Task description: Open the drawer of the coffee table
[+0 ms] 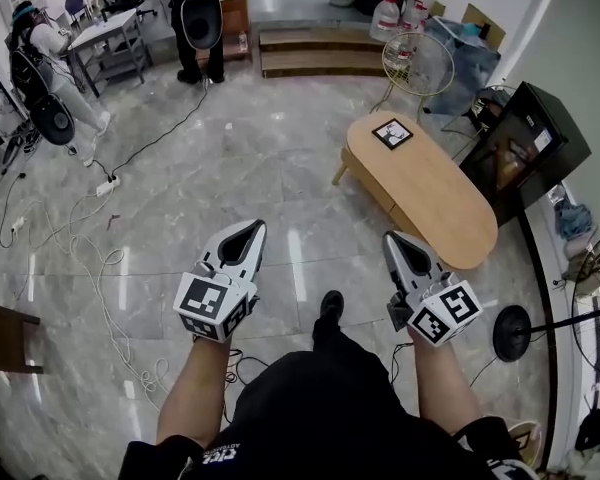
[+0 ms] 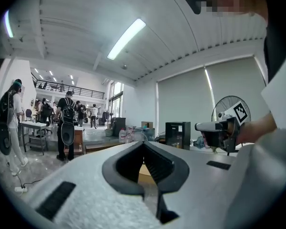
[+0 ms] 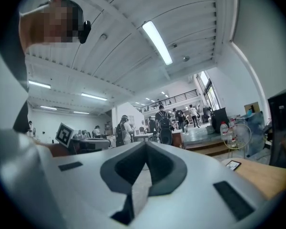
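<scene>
Two grippers are held out level over the grey marble floor (image 1: 240, 158), both short of the coffee table (image 1: 420, 183), which stands ahead and to the right of them. The left gripper (image 1: 247, 231) is well apart from the table, out to its left; its own view shows its jaws pressed together with nothing between them. The right gripper (image 1: 394, 241) is near the table's closest rounded end but does not touch it; its jaws also meet, empty. The table is a long oval of pale wood on short legs, running away at a slant, and its drawer is too small to pick out in the head view. A black-and-white marker card (image 1: 392, 133) lies on the far end of the tabletop. A black cabinet (image 1: 525, 143) stands just beside the table on its right, and a round wire fan (image 1: 417, 63) stands just beyond its far end. A floor fan base (image 1: 510, 333) sits near the table's close end, to the right. Wooden steps (image 1: 320, 53) lie farther off behind the table. The person's dark shoe (image 1: 330, 305) is on the floor between the two grippers, left of the table. White cable (image 1: 106, 186) trails over the floor well to the table's left.
</scene>
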Motion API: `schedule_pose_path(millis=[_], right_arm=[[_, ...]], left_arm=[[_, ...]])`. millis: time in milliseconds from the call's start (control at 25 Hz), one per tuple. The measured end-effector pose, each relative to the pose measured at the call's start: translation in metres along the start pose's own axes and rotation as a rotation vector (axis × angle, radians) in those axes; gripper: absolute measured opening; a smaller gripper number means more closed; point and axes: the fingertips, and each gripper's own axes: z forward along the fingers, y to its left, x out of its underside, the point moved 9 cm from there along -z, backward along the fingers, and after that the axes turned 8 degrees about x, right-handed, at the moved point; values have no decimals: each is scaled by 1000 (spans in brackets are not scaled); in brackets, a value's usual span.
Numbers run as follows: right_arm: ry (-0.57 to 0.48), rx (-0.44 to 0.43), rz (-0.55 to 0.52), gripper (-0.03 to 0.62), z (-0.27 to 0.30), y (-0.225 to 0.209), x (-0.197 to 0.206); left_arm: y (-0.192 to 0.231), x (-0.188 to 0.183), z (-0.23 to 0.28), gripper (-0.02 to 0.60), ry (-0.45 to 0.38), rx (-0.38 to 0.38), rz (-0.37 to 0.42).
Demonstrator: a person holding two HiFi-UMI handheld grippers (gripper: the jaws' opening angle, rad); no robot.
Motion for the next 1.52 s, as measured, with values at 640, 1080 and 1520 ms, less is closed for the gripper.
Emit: schedule_pose_path(millis=[640,1080,1520], right_arm=[[55,19,83,5,149,-187,17],[32,54,93,5,189,-277,1],[58,233,56,5,238,-325,-4]], left_arm=[[74,-4,219,1,18,99,23],[98,-6,327,2,98,269,19],[171,18,424,2,127,440,-38]])
